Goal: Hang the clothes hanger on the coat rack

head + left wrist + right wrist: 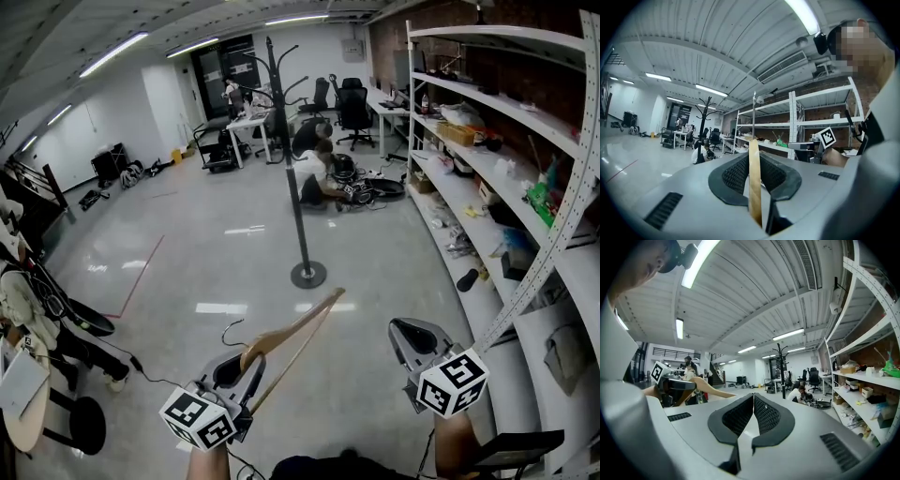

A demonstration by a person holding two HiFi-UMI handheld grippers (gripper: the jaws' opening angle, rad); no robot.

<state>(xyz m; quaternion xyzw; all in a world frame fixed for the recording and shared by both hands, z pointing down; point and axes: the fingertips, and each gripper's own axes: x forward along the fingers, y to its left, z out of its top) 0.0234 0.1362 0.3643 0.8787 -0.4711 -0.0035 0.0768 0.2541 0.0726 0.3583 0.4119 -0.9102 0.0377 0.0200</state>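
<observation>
Your left gripper (pixel 242 364) has its fingers (pixel 736 174) clenched on the wooden clothes hanger (pixel 298 330). Your right gripper (pixel 405 330) is empty, its fingers (pixel 767 415) pressed together. The coat rack (pixel 298 211) stands on the floor (pixel 206 253) ahead, well apart.

Glossy floor (pixel 202 258) — coat rack (pixel 301 225) standing.

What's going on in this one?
A person holds a wooden clothes hanger clamped in the left hand-held gripper. The right hand-held gripper is shut with nothing in it. The coat rack stands ahead on the open floor, left of the shelving, and the hanger is not on it yet.
</observation>
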